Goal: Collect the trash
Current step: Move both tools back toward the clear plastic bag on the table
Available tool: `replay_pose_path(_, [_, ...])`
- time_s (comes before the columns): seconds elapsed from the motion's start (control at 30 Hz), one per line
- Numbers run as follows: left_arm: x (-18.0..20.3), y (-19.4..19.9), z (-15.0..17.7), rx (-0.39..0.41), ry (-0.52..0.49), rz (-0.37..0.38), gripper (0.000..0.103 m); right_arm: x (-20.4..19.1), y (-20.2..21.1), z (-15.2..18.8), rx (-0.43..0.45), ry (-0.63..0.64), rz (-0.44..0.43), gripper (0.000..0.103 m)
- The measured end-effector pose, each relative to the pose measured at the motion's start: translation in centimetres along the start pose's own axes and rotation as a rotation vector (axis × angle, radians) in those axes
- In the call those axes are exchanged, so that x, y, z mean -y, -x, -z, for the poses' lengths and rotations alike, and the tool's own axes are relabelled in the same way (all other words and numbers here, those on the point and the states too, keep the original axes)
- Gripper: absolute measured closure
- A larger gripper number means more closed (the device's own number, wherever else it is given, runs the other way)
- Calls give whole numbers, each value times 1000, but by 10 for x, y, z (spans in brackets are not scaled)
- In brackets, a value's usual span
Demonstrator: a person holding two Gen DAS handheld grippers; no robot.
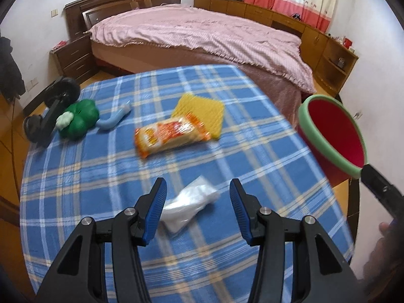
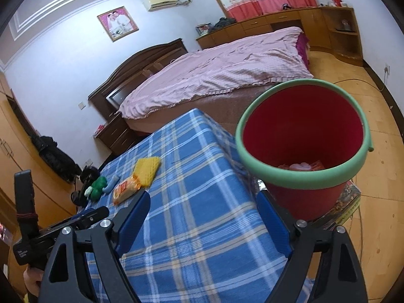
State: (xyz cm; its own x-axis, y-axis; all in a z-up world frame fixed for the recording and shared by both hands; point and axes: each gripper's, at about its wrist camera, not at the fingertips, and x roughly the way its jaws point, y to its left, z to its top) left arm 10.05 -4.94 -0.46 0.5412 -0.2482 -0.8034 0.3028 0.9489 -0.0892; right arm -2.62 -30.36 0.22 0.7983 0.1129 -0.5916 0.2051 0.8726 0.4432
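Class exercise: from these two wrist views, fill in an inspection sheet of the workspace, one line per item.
Surface: table under blue plaid cloth.
Job's things: clear plastic wrapper, orange snack packet, red bucket holding some trash.
Clutter: yellow sponge, green toy, blue tube.
Grippers: left gripper open, straddling the wrapper; right gripper open, nothing between its fingers.
Cables: one on the floor.
Surroundings: bed, curtains, cabinets.
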Motion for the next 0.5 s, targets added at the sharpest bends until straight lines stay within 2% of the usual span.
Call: replay_pose_path(0.5, [-11, -39, 17, -107, -9, 17, 51, -12, -14, 8, -56, 23, 4, 15])
